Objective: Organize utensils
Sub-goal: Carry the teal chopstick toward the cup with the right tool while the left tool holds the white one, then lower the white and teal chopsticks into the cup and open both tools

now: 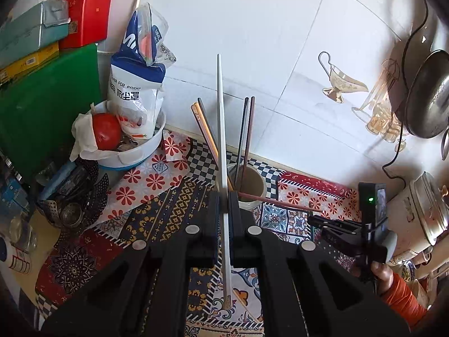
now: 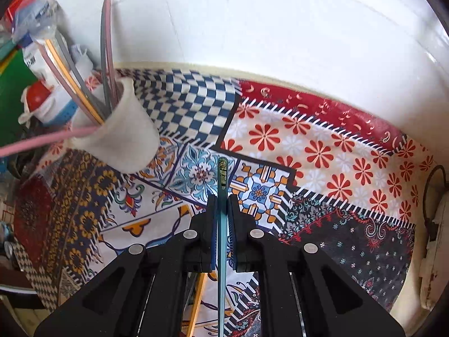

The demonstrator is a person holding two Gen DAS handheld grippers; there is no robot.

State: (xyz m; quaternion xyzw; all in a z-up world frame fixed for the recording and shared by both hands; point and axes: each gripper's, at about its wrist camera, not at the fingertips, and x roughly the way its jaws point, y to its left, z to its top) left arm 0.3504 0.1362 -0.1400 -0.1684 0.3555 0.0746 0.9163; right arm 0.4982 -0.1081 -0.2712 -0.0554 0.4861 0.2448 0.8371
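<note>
My left gripper [image 1: 223,205] is shut on a long white chopstick [image 1: 220,112] that stands nearly upright between the pads. Just behind it, a white cup [image 1: 252,188] holds several chopsticks, and a reddish one [image 1: 280,202] leans out over its rim to the right. My right gripper [image 2: 223,199] is shut on a teal chopstick [image 2: 222,174] above the patterned mat [image 2: 308,151], with the cup [image 2: 120,137] up to its left. In the left wrist view the right gripper [image 1: 315,220] hovers right of the cup, held by a hand [image 1: 383,275] in an orange sleeve.
An orange chopstick [image 2: 197,300] lies on the mat under the right gripper. A bowl with a red fruit [image 1: 108,134], a plastic bag [image 1: 137,84], a green board [image 1: 42,106] and a metal steamer [image 1: 73,196] crowd the left. A pan [image 1: 429,98] and a cooker [image 1: 421,210] stand right.
</note>
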